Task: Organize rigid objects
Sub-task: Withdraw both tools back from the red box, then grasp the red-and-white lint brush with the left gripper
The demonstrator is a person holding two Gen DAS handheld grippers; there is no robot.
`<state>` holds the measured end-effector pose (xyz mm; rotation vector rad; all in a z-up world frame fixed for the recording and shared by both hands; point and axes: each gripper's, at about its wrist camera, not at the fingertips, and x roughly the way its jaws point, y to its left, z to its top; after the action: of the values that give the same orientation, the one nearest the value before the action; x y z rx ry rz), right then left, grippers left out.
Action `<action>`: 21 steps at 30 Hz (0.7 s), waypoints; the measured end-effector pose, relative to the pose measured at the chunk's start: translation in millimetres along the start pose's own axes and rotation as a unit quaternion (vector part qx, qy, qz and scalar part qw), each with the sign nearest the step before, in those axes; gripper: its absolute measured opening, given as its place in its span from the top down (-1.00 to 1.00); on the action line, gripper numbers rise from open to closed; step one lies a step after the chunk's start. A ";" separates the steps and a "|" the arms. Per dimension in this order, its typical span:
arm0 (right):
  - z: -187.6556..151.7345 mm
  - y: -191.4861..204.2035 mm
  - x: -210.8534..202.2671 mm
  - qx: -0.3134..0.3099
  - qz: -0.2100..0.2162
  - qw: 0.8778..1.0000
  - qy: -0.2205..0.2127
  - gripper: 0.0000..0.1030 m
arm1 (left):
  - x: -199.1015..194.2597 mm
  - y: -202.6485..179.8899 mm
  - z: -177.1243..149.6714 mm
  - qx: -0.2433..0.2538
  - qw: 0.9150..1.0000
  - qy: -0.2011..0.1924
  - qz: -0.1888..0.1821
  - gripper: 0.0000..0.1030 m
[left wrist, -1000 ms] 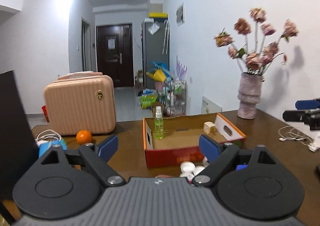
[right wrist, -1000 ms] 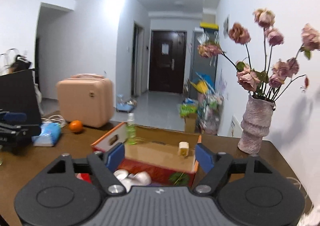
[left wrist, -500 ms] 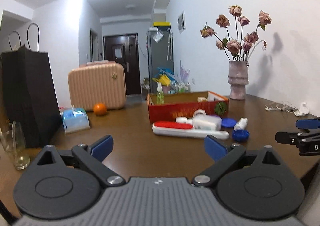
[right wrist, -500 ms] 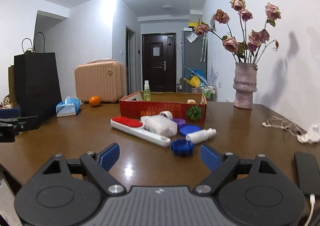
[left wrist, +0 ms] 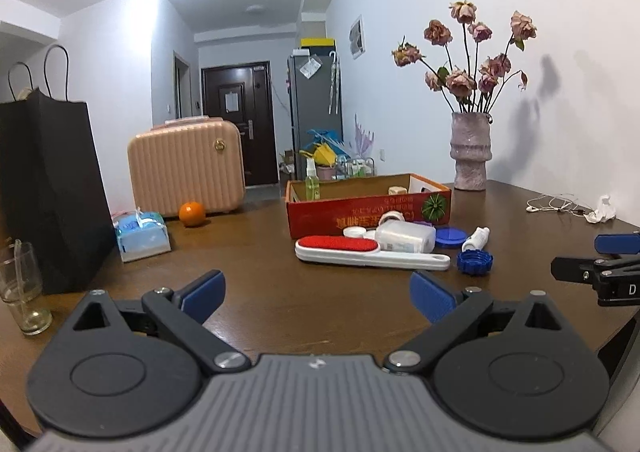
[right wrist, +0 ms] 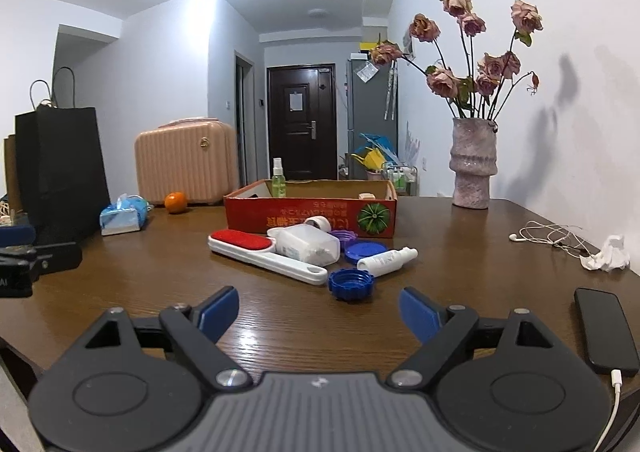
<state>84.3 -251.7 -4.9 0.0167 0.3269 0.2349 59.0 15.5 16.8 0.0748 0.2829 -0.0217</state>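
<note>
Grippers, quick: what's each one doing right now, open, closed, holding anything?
Left gripper: open, holding nothing, above the table.
Right gripper: open, holding nothing.

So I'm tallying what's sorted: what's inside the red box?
The red box holds an upright green spray bottle and a small cream block. Its front wall hides the floor.

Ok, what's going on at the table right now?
Nobody is holding anything. Both the left tongs and right tongs are open and empty, back from the clutter. The lint brush, blue cap and small white tube lie on the table in front of the red box, which holds a spray bottle.
</note>
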 end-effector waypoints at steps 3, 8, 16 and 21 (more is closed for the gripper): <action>-1.1 -2.6 5.0 0.004 -0.005 1.000 0.003 -0.48 | 11.1 1.9 -1.0 -0.003 1.000 0.010 -0.010 -0.95; -2.2 -7.3 28.4 0.014 0.007 1.000 0.027 0.14 | 51.9 8.8 4.5 -0.012 0.999 0.038 -0.032 -0.95; 6.9 -12.6 116.9 0.071 0.069 0.989 0.106 0.31 | 171.8 35.1 35.2 -0.017 0.995 0.078 -0.061 -0.92; 16.1 -22.1 193.1 0.111 0.071 0.981 0.143 0.38 | 258.9 51.8 48.1 -0.045 0.988 0.125 -0.075 -0.79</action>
<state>272.2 -228.3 -51.9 0.2295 0.6384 0.3425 322.5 60.6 -5.9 -0.0339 0.5404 -0.1487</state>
